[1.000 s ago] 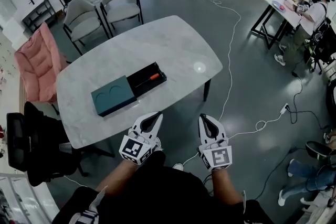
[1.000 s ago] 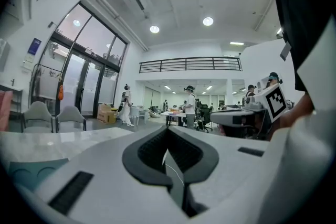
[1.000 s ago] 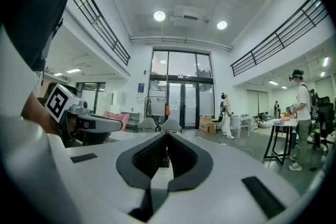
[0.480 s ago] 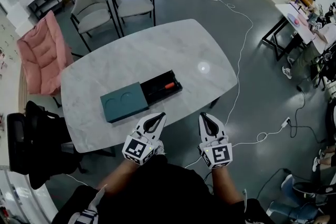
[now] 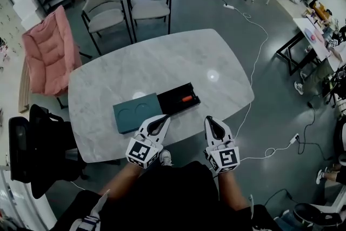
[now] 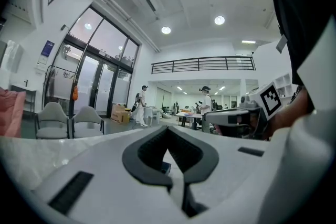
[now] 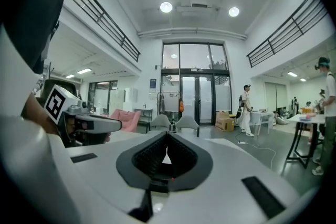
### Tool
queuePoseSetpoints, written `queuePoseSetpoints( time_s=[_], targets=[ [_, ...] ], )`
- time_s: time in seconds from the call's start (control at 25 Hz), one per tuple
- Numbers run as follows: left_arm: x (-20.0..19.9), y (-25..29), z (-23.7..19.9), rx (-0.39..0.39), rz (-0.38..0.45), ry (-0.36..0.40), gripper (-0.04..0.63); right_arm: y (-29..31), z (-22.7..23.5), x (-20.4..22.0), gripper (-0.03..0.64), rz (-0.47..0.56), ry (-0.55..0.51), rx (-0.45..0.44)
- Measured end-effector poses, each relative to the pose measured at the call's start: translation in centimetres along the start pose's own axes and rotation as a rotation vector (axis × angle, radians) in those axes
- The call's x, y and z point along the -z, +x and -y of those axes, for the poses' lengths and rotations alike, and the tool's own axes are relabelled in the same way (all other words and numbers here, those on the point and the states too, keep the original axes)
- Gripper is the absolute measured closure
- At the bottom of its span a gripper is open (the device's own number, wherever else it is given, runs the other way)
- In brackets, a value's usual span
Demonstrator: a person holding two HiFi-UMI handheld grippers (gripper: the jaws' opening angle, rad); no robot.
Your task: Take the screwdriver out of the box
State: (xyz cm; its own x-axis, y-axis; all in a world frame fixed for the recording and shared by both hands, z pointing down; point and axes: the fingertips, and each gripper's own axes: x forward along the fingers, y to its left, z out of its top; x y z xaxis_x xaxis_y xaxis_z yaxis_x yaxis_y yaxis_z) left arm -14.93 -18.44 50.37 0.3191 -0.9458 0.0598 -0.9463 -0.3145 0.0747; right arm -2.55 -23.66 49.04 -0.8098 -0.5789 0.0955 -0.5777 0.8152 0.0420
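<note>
Screwdriver [image 5: 187,98] first: it lies in the open black tray of the box [image 5: 172,104], orange handle toward the right end. The shaft is too dark against the tray to make out. The box sits near the front edge of the counter [image 5: 162,57], and its teal lid [image 5: 136,112] is slid off to the left.

The tool looks light and stiff, not fragile. The handle is probably round and smooth, so it may roll or slip under a loose pinch. The handle seems the best place to take hold, across its width. It is the thickest part and stands clear of the tray walls, which would crowd the fingers along the thin shaft.

Both grippers point level at the counter's near side. The left gripper [image 5: 161,118] shows over the near edge of the lid; whether it touches I cannot tell. The right gripper [image 5: 209,119] is just right of the tray's near corner. The screwdriver lies ahead of both, nearer the right one and apart from each.

The left fingers [image 6: 140,155] are closed together and hold nothing. The right fingers [image 7: 137,161] are closed and empty too, so they would need to spread before a grasp.
</note>
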Motion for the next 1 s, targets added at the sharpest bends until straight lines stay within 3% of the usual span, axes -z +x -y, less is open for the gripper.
queuePoseSetpoints(
  time_s=[0.56,1.0],
  targets=[
    [0.7,1.5,-1.8,-0.076,-0.007,-0.036,0.591,4.7,-0.2,3.0,0.594,-0.119,-0.025,-0.167],
    [1.3,2.7,-2.6,-0.182,-0.035,-0.053,0.592,9.0,2.7,7.4,0.592,-0.245,-0.214,-0.278]
  ],
)
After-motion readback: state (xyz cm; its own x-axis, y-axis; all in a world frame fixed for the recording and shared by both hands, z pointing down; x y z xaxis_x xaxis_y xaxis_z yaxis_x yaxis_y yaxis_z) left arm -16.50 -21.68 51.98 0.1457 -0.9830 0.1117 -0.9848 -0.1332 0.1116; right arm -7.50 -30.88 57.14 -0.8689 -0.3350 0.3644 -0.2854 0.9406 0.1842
